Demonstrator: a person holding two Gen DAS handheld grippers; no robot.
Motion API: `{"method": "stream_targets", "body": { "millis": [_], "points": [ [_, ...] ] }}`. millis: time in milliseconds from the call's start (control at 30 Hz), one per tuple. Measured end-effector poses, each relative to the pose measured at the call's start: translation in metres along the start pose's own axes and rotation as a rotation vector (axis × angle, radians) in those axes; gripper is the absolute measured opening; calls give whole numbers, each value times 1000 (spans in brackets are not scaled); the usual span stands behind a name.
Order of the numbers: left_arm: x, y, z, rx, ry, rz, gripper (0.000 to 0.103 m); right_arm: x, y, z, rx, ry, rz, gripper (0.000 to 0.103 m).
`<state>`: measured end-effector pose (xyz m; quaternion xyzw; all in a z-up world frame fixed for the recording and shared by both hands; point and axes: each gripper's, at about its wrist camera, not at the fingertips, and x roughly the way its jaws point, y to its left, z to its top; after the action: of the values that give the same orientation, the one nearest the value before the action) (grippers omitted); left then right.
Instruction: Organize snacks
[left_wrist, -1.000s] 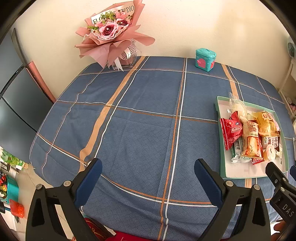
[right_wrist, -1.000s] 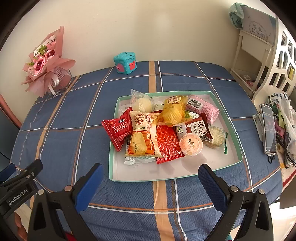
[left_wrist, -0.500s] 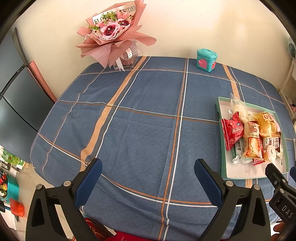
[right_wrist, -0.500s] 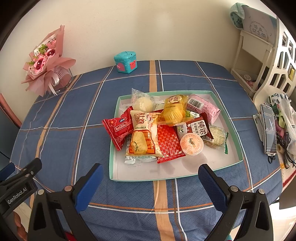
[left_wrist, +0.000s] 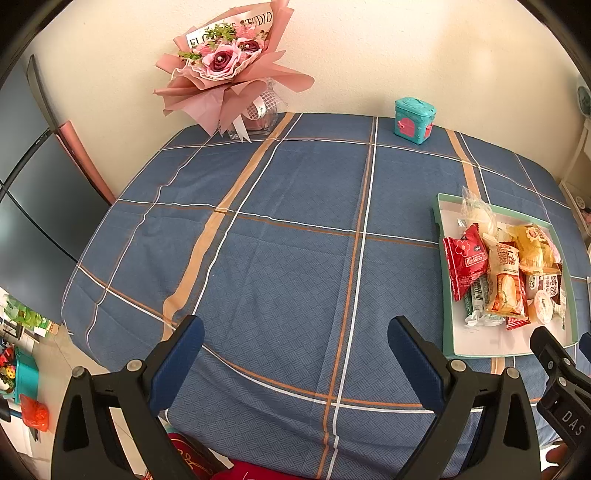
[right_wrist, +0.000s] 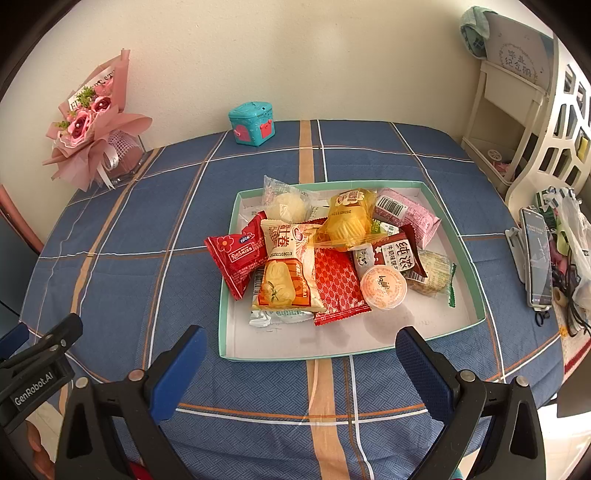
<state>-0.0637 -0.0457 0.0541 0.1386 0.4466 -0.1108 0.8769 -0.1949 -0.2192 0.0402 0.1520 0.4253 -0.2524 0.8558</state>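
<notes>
- Both tools hover at the near edge of the counter (left_wrist: 295, 229). The left tool (left_wrist: 295, 354) is spread wide over bare blue cloth with nothing between its pads.
- The right tool (right_wrist: 301, 362) is spread just as wide and empty, lined up on the near rim of the tray (right_wrist: 476, 295).
- Every snack sits heaped in that green-rimmed tray, off to the right side of the counter.
- The red packet (right_wrist: 236, 254) hangs over the tray's left rim. That overhang looks like the easiest edge to pinch.
- The orange-and-white bag (right_wrist: 286, 273) lies on top of the pile. It looks puffy, light and crinkly, so I'd take it by a sealed end and squeeze gently.
- The little jelly cup (right_wrist: 383, 287) has a stiff rim and probably slick sides. Best gripped across the rim, and it may roll.
- The yellow cake pack (right_wrist: 347, 221) and the clear-wrapped pastry (right_wrist: 286, 205) look soft and crushable, and the film is slippery.
- Hard to read: a green-printed wrapper (right_wrist: 280, 315) is mostly buried under the bag, and more packets are hidden beneath the heap.
- In the left view the tray's near corner is cut off behind the other tool.
</notes>
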Motion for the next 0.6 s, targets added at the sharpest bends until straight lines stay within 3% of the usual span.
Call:
{"method": "stream_targets", "body": {
  "millis": [600],
  "points": [
    [0, 0, 0, 2, -1, 0, 100, 1, 1, -1, -9, 4, 2, 103]
  ]
}}
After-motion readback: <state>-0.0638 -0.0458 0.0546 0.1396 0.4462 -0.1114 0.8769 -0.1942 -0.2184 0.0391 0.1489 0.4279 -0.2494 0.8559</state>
